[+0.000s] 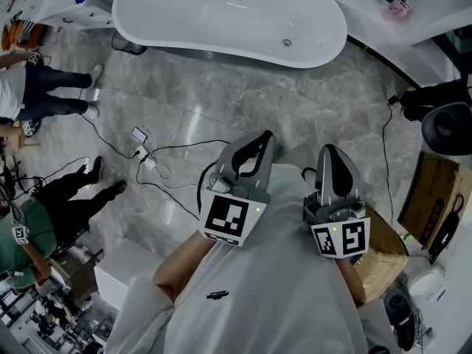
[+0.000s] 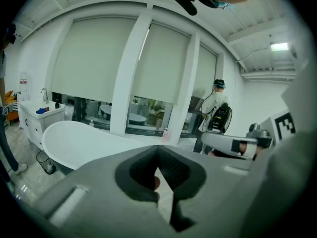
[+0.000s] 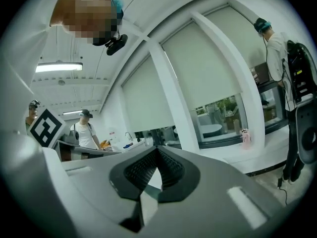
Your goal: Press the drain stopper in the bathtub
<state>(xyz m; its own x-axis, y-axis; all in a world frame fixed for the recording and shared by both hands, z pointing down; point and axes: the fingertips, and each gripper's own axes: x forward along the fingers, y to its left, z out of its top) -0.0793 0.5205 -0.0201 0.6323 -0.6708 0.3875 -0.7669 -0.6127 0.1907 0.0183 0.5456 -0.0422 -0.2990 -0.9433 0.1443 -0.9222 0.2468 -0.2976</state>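
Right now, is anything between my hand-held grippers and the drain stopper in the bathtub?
Nothing visible blocks the way. The left hand-held gripper and right hand-held gripper sit near the chest; bare floor runs ahead to the bathtub, whose near rim must be cleared to reach the drain stopper. Cables lie off to the left.

White bathtub, silver drain stopper, grey veined marble floor, brown cardboard box, white shirt.

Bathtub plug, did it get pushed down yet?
Not yet, nothing looks done. The drain stopper sits in the bathtub with nothing near it. The left gripper and right gripper are shut, empty and held close to the person's chest. Still left: walk over, reach in, press.
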